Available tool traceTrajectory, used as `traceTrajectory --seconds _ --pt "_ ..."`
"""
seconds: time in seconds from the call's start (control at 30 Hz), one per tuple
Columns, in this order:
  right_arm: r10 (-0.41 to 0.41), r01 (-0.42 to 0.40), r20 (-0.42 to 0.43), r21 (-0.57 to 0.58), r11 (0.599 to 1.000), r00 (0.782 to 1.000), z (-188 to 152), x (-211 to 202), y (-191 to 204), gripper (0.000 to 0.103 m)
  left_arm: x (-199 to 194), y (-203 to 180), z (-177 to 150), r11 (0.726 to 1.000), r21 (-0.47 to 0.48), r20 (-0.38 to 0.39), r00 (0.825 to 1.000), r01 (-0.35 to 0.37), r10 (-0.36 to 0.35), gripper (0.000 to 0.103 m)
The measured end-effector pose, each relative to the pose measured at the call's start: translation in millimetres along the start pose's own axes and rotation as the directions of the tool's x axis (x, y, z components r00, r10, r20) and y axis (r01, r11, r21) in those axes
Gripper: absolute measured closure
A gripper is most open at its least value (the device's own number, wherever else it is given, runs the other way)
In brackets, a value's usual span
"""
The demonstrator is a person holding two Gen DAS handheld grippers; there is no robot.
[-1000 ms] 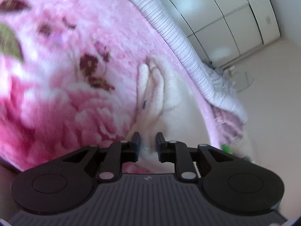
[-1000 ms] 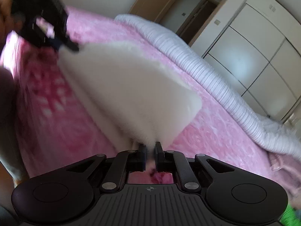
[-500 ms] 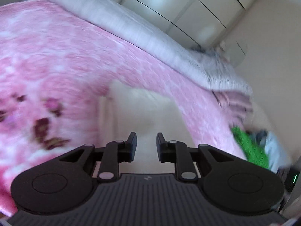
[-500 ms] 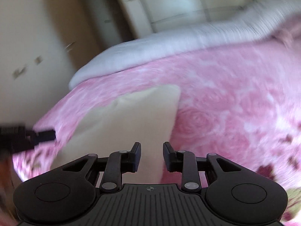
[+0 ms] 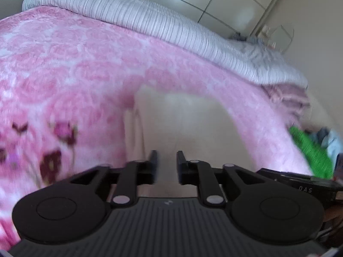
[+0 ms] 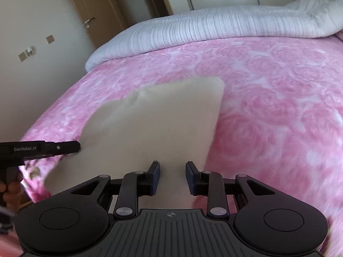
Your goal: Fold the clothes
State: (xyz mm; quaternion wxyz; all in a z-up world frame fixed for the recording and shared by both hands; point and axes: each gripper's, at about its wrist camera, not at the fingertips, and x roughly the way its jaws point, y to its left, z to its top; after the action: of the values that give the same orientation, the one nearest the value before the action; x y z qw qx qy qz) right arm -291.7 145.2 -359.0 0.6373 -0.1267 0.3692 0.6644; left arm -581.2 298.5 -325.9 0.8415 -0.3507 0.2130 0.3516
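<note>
Left wrist view shows the letters "DAS" in pale print on a black gripper body at the right edge; the right wrist view shows "GenRobot.AI" in white on the black left gripper (image 6: 64,147), held by a hand (image 6: 11,189) at the lower left. A cream garment (image 6: 154,126), soft and fuzzy, lies flat on the bed as a folded, roughly four-sided panel with rounded corners. It rests on a plush pink blanket (image 6: 268,90) patterned with raised roses and darker flowers (image 5: 51,165). A ribbed pale-grey quilt (image 5: 150,21) is bunched along the far side. The left gripper (image 5: 166,162) hangs just over the garment's near edge, jaws parted and empty. The right gripper (image 6: 171,171), with blue-padded fingers (image 6: 155,175), is also spread apart, gripping nothing. Something green (image 5: 310,147) lies beyond the blanket's edge.
</note>
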Motion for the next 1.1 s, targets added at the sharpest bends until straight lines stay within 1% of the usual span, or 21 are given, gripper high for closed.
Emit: traceTrajectory --seconds 0.07,0.1,0.13,0.2,0.23,0.3,0.33,0.37,0.4,0.5,0.53,0.6,0.67,0.7,0.73,0.8,0.87,0.97,1.0,1.03,1.1 --pt "0.002 -0.001 0.034 -0.027 1.000 0.999 23.5 2.6 -12.6 0.073 20.2 5.2 22.6 1.000 0.008 -0.026 1.000 -0.014 0.015 0.069" --pt "0.003 -0.001 0.051 -0.040 0.999 0.999 35.2 3.9 -18.9 0.073 31.9 7.8 33.9 1.000 0.016 -0.042 0.999 -0.025 0.026 0.066" --pt "0.004 -0.001 0.061 -0.052 0.999 0.998 46.6 7.2 -25.5 0.073 43.7 10.4 45.1 0.999 0.023 -0.059 0.998 -0.035 0.037 0.065" --pt "0.007 -0.005 0.034 -0.063 0.998 0.999 66.9 26.4 -41.1 0.073 67.8 17.7 62.5 0.998 0.027 -0.100 0.993 -0.055 0.058 0.066" --pt "0.006 -0.005 0.013 -0.055 0.998 1.000 74.0 36.3 -48.8 0.072 78.1 24.3 64.2 0.999 0.008 -0.119 0.992 -0.050 0.051 0.066" --pt "0.008 -0.008 -0.019 -0.030 1.000 1.000 82.8 55.3 -63.7 0.070 96.8 38.5 65.7 0.999 -0.039 -0.149 0.989 -0.030 0.024 0.069" --pt "0.009 -0.009 -0.031 -0.017 1.000 0.999 86.8 64.2 -70.6 0.068 103.1 45.5 64.1 0.998 -0.068 -0.149 0.989 -0.001 -0.009 0.081" --pt "0.010 -0.010 -0.030 -0.004 1.000 1.000 89.1 71.4 -75.6 0.068 104.6 51.5 61.7 0.996 -0.092 -0.130 0.991 0.020 -0.032 0.093" --pt "0.013 -0.013 -0.022 0.014 1.000 1.000 90.9 77.8 -80.4 0.067 103.4 55.5 59.6 0.994 -0.102 -0.101 0.994 0.042 -0.053 0.096" --pt "0.044 -0.044 0.008 0.061 0.997 0.999 93.0 90.2 -90.4 0.067 95.8 60.6 49.2 0.994 -0.069 -0.022 0.996 0.083 -0.084 0.097" --pt "0.033 -0.031 -0.018 0.064 0.997 0.999 91.3 99.7 -91.0 0.067 96.4 64.0 43.6 0.996 -0.047 -0.009 0.997 0.072 -0.072 0.096" --pt "0.012 -0.007 -0.064 0.071 0.997 0.998 87.8 117.7 -92.8 0.067 106.4 77.1 32.5 0.997 -0.055 -0.014 0.999 0.051 -0.052 0.093" --pt "0.012 -0.005 -0.068 0.094 0.996 0.998 83.7 127.5 -98.3 0.067 110.0 83.3 32.1 0.995 -0.085 -0.016 0.998 0.053 -0.055 0.092" --pt "0.019 -0.011 -0.066 0.108 0.994 0.998 84.3 126.5 -100.5 0.067 109.2 81.3 35.8 0.996 -0.079 -0.024 0.999 0.041 -0.043 0.091" --pt "0.014 -0.007 -0.070 0.103 0.995 0.997 87.2 123.5 -100.6 0.067 107.7 77.5 40.6 0.998 -0.065 -0.035 0.999 0.022 -0.024 0.088" --pt "-0.010 0.015 -0.072 0.069 0.998 0.997 94.0 117.1 -97.6 0.067 99.8 64.5 51.8 1.000 -0.015 -0.041 0.999 -0.009 0.009 0.089" --pt "-0.044 0.044 -0.051 0.006 0.999 0.998 99.4 105.5 -88.3 0.067 91.6 49.2 62.5 1.000 0.030 -0.005 1.000 -0.001 0.001 0.090" --pt "-0.037 0.038 0.016 -0.049 0.998 0.999 104.1 91.1 -74.8 0.067 79.5 26.2 78.6 0.995 0.096 0.057 0.998 0.015 -0.021 0.090" --pt "-0.028 0.030 0.035 -0.067 0.997 0.999 105.3 88.3 -70.1 0.067 82.6 17.5 80.5 0.992 0.122 0.046 0.998 0.036 -0.042 0.090" --pt "-0.007 0.011 0.040 -0.096 0.995 0.999 105.6 90.5 -63.7 0.067 91.8 11.1 77.1 0.987 0.158 0.024 0.999 0.039 -0.043 0.090" --pt "0.018 -0.012 0.039 -0.160 0.987 0.999 103.7 98.0 -49.4 0.067 112.9 0.8 66.9 0.971 0.240 -0.018 1.000 0.024 -0.021 0.091"
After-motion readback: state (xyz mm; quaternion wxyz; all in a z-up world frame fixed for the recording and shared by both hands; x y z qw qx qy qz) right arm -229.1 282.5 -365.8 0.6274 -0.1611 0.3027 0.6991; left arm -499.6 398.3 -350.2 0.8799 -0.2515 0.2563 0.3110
